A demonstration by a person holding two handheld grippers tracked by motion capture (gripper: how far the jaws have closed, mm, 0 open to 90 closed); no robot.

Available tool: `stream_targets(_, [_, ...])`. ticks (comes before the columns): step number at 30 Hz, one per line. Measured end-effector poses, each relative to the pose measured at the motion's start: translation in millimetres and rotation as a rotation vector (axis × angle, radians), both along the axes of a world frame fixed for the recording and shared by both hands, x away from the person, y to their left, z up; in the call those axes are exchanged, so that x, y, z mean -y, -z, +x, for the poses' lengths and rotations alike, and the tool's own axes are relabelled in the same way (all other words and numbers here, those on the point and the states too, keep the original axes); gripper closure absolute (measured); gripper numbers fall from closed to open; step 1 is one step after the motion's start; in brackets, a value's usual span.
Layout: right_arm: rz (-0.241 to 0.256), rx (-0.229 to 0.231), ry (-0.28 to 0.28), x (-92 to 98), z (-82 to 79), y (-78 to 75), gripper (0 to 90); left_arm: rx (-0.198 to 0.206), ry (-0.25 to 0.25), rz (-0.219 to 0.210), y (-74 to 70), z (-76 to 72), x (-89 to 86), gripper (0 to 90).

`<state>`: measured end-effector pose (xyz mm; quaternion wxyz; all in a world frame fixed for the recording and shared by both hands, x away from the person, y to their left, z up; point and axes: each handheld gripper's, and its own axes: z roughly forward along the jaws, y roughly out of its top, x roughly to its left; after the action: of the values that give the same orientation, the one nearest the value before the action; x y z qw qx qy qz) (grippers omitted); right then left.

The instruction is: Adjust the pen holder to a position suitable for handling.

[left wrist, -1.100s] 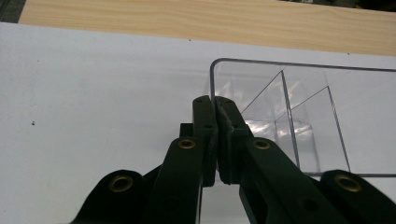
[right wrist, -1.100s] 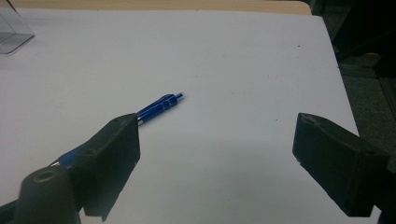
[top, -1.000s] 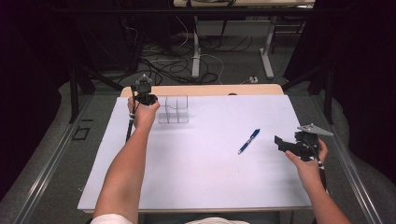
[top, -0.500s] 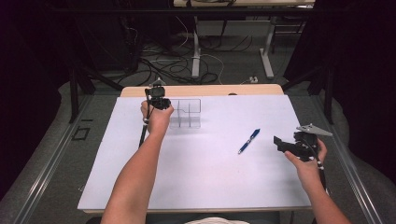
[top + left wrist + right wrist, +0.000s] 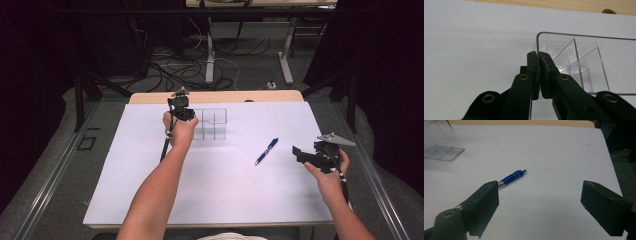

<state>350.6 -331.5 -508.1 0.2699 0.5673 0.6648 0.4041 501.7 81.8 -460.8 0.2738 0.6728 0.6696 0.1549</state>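
The left gripper (image 5: 539, 75) has its jaws pressed together on the left wall of the clear divided organizer (image 5: 214, 123), which stands at the far middle of the white table cover (image 5: 125, 175); in the left gripper view the thin plastic edge runs down between the two pads. The right gripper (image 5: 540, 205) hangs at the right edge of the table with its jaws wide apart and nothing between them. A blue pen (image 5: 266, 150) lies flat between the organizer and that gripper, its tip pointing far and right in the right gripper view. The step in hand looks like steadying or repositioning the organizer. Next, the right gripper would likely need to move left, drop over the pen's barrel and close on it.
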Motion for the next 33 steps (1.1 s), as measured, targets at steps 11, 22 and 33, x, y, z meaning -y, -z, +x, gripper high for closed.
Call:
stream_targets(11, [-0.002, -0.007, -0.007, 0.0, 1.1, 1.9, 14.6, 0.004, 0.027, -0.009, 1.7, -1.4, 11.1, 88.1])
stream_targets(22, [-0.007, -0.008, -0.009, -0.9, 1.7, 2.7, 14.6, 0.002, 0.044, -0.012, 2.5, -3.0, 17.0, 87.8])
stream_targets(33, [-0.009, -0.008, -0.011, -0.9, 1.6, 2.8, 14.6, 0.023, 0.058, -0.032, 4.8, -3.5, 14.5, 86.9])
